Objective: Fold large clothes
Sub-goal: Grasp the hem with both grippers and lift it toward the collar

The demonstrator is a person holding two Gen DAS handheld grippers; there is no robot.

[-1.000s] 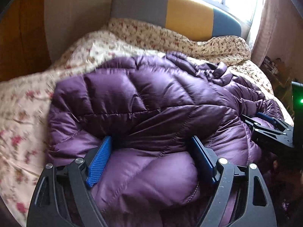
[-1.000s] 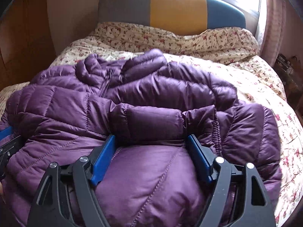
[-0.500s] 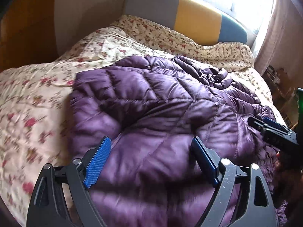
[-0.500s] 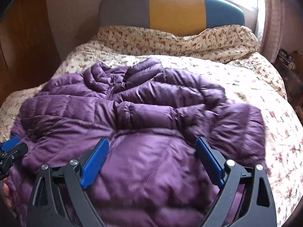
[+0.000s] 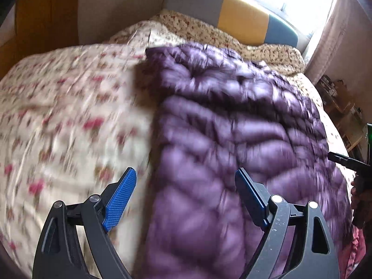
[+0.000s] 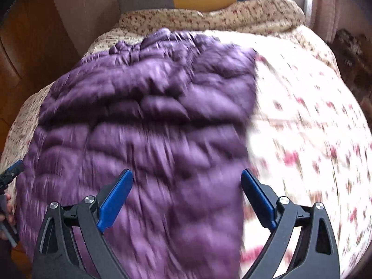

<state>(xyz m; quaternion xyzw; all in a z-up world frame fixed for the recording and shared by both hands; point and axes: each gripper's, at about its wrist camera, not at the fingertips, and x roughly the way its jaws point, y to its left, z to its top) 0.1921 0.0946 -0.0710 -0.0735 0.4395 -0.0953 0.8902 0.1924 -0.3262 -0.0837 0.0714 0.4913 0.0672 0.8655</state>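
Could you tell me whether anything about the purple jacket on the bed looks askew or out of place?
Nothing stands out. The purple puffer jacket lies folded into a fairly compact block on the floral bedspread, its collar end bunched toward the headboard. Both views are motion-blurred, so small wrinkles cannot be judged.

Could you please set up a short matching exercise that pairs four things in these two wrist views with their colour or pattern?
Things:
1. puffer jacket
2. bedspread
3. middle panel of the headboard
4. pads of the left gripper

Colours:
A. yellow
B. blue
C. purple
D. cream with small red flowers

Pairs: 1-C, 2-D, 3-A, 4-B
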